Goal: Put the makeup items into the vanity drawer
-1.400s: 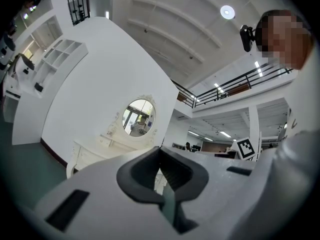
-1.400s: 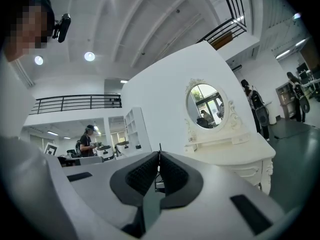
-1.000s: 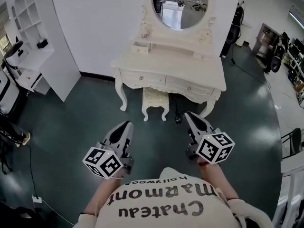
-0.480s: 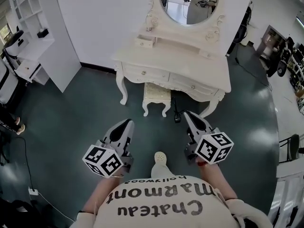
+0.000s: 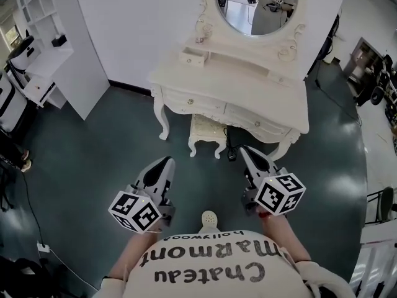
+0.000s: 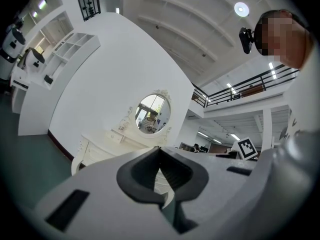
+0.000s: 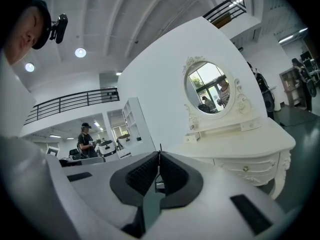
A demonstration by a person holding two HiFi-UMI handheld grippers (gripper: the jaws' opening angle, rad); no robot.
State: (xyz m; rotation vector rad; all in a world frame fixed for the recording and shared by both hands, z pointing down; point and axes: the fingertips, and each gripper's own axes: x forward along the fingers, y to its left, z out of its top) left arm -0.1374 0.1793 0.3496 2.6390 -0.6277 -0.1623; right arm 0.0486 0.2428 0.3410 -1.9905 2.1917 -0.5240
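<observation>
dark green floor point(image 5: 93, 148) fills the room between me and the white vanity desk point(image 5: 248, 82), which stands against the wall ahead of both claws and well apart from them. an oval mirror point(image 5: 257, 5) rises behind the desk top, and a small stool point(image 5: 208, 129) is tucked under the desk, straight beyond the gap between my two claws. a white shelving unit point(image 5: 37, 61) stands far out to the side of the left claw.

left claw point(image 5: 164, 161): pads together at the tip, nothing between them. right claw point(image 5: 248, 151): pads pressed together, likewise empty. both are held low in front of my body, pointing toward the desk.

task objects: the vanity drawer sits in the desk front, ahead of the claws. two fronts show side by side, the one beyond the left claw point(image 5: 190, 102) and the one beyond the right claw point(image 5: 257, 121), both closed. the makeup items cannot be made out from here; a small drawer box point(image 5: 194, 57) and some tiny shapes by the mirror's foot are too small to identify.

step in hand, as i judge it: the approach, with no item taken and no drawer opened. the next move calls for closing the distance to the desk, then parting one claw to take a drawer knob and pull.
</observation>
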